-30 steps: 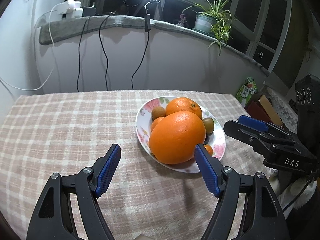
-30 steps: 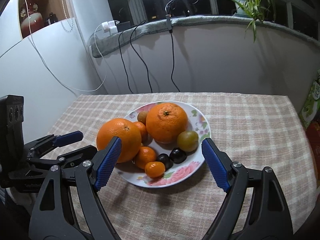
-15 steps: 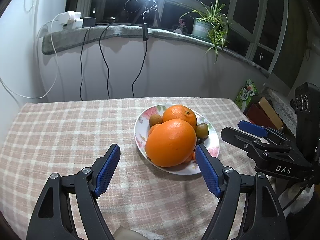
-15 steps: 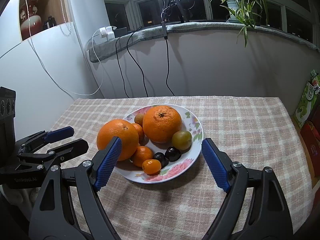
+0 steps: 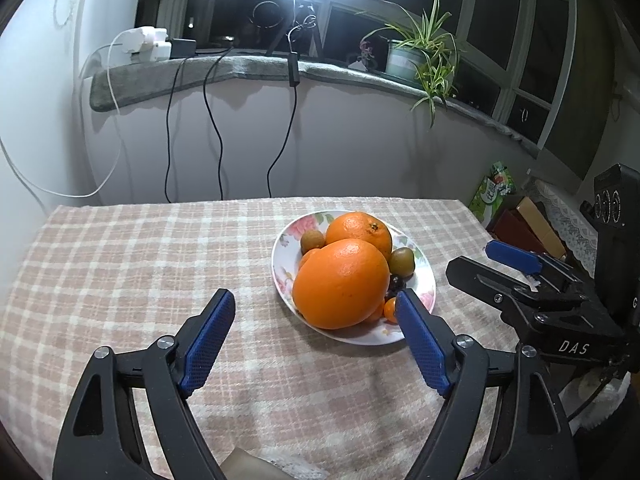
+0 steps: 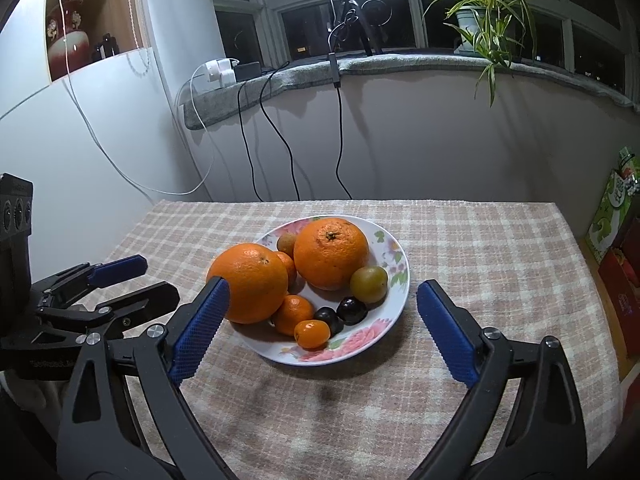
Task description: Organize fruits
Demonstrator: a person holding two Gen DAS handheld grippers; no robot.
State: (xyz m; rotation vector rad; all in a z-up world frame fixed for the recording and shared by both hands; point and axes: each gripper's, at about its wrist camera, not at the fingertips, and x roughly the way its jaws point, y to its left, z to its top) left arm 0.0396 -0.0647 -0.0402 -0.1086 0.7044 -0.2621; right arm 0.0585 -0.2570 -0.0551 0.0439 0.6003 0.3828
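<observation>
- While both claws wait short of the floral plate (image 6: 394, 308), you have this stock heaped on it, mid-bench on the checked cloth (image 5: 132, 264):
- Large orange (image 6: 249, 282): at the plate's left rim, likely the heaviest piece; firm, dimpled rind, round enough to roll. Take it across its widest girth.
- Second orange (image 6: 331, 253): at the back, stem scar up; same handling.
- Small mandarin (image 6: 294, 314) and kumquat-sized fruit (image 6: 312, 334): light, thin-skinned; pinch gently.
- Two dark plums (image 6: 351, 310): smooth, probably slippery and easily bruised.
- Greenish plum (image 6: 369, 284): rests against the second orange.
- Left claw (image 5: 316, 340): jaws apart, just widened, nothing between them; it sits beside the plate.
- Right claw (image 6: 322, 336): jaws apart, just widened, empty, framing the plate's near edge.
</observation>
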